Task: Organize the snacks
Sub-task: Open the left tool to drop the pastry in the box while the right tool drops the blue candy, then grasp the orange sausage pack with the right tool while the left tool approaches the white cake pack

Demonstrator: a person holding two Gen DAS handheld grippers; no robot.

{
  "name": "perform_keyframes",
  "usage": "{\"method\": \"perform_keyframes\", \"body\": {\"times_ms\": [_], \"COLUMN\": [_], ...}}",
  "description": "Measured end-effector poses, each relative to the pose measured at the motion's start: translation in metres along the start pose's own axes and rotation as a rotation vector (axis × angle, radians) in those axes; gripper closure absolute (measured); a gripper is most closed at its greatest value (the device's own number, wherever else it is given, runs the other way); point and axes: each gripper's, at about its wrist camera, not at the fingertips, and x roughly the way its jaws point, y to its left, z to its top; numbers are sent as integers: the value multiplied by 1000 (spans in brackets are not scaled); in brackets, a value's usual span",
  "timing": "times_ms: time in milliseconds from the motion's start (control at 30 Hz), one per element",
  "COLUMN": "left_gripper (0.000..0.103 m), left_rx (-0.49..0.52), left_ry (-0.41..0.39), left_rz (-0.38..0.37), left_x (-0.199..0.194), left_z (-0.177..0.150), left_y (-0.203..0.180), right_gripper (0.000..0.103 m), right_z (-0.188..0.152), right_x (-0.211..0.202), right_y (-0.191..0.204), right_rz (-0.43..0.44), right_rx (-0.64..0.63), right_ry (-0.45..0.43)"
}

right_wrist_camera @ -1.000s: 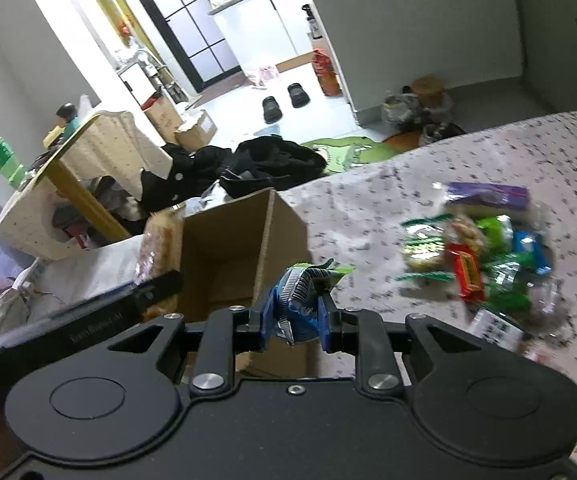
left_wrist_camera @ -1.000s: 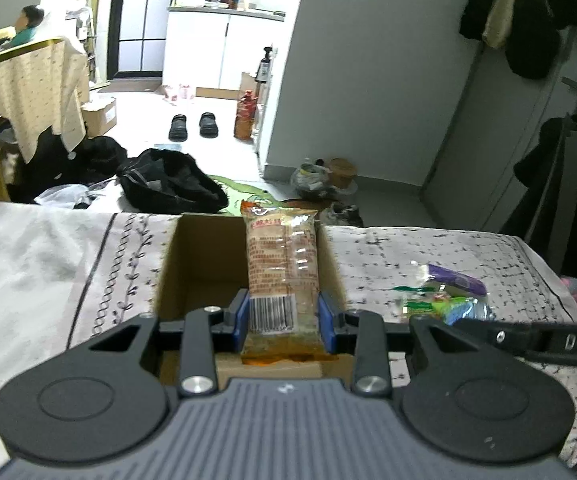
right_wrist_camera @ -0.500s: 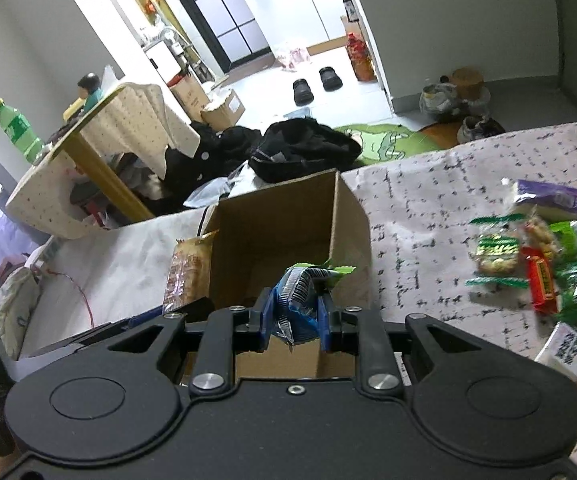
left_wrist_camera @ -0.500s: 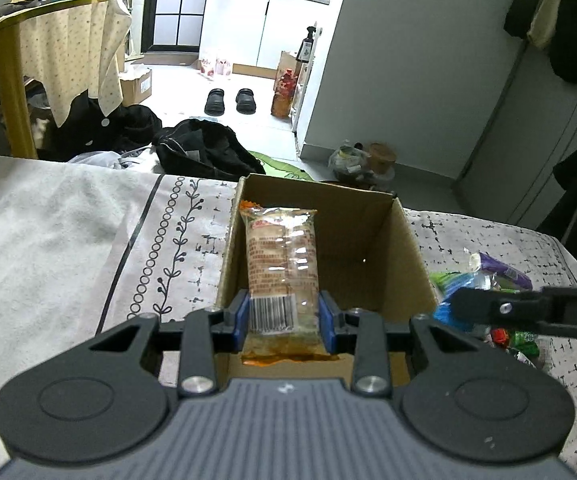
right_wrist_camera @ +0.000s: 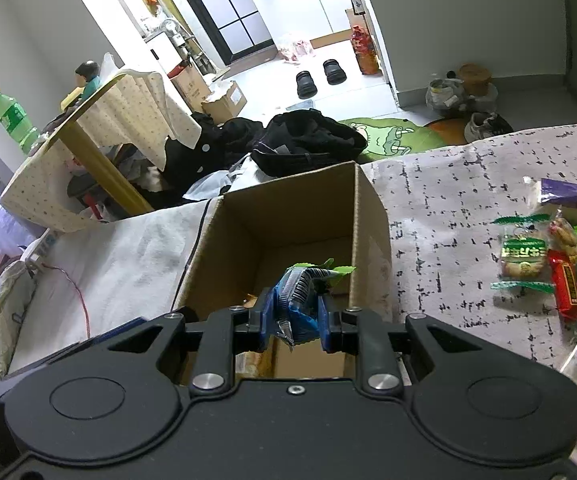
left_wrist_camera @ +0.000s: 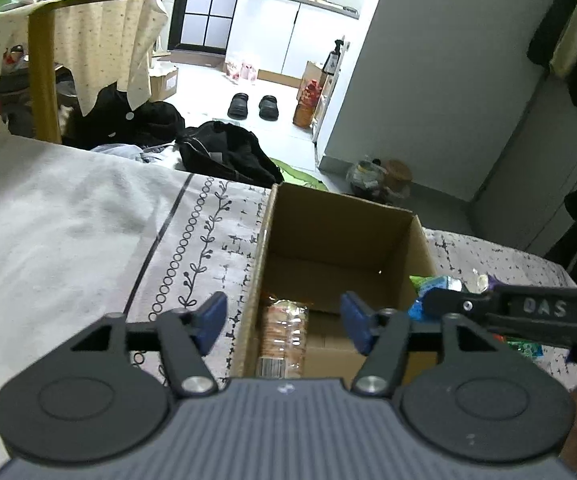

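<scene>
An open cardboard box [left_wrist_camera: 416, 236] [right_wrist_camera: 368, 216] stands on the patterned cloth. My left gripper [left_wrist_camera: 284, 322] hangs over the box's near left part, its jaws opening, nothing pressed between them. An orange cracker packet [left_wrist_camera: 282, 334] lies inside the box below the jaws. My right gripper [right_wrist_camera: 295, 316] is shut on a blue and green snack packet [right_wrist_camera: 302, 284] above the box's near edge. In the left wrist view the right gripper's black arm [left_wrist_camera: 528, 312] reaches in from the right. A bit of the cracker packet [right_wrist_camera: 248, 360] shows under the right gripper.
Several loose snack packets [right_wrist_camera: 544, 256] lie on the cloth right of the box. Beyond the bed's far edge are a black bag [left_wrist_camera: 228, 152], a yellow-legged table [right_wrist_camera: 100, 160] with a cloth, slippers [left_wrist_camera: 252, 106], and a person [right_wrist_camera: 88, 76] seated far off.
The left jaws have spread and the cracker packet has dropped from them into the box. Both grippers have shifted toward the box, the right one still gripping its packet.
</scene>
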Motion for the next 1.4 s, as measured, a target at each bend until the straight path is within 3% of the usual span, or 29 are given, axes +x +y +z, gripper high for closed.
{"method": "perform_keyframes", "body": {"times_ms": [100,167,200,400,533,667,933,1400], "left_gripper": [23,20,19,17,4,0,0,0], "left_rx": [-10,-4,-1,-4,-3,5,86,229], "left_ry": [-17,-13,-7,1,-14,-7,-1,64], "left_rz": [3,11,20,33,20,-32,-98,-134], "left_x": [-7,-8,-7,-6,-8,-14,-23,-21], "left_z": [1,2,3,2,0,1,-3,-23], "left_y": [3,4,3,0,-5,-18,-55,-95], "right_gripper": [75,56,51,34,20,7,0,0], "right_z": [1,2,2,0,-6,-13,-23,-32], "right_x": [-1,-5,-8,-31,-49,-61,-85,-118], "right_y": [0,-1,-3,-29,-51,-67,-88,-115], "right_rz": [23,38,36,-20,-76,-139,-176,-183], "right_rx": [10,13,16,45,52,58,51,17], "right_ry": [0,-8,-18,-64,-88,-100,-127,-136]}}
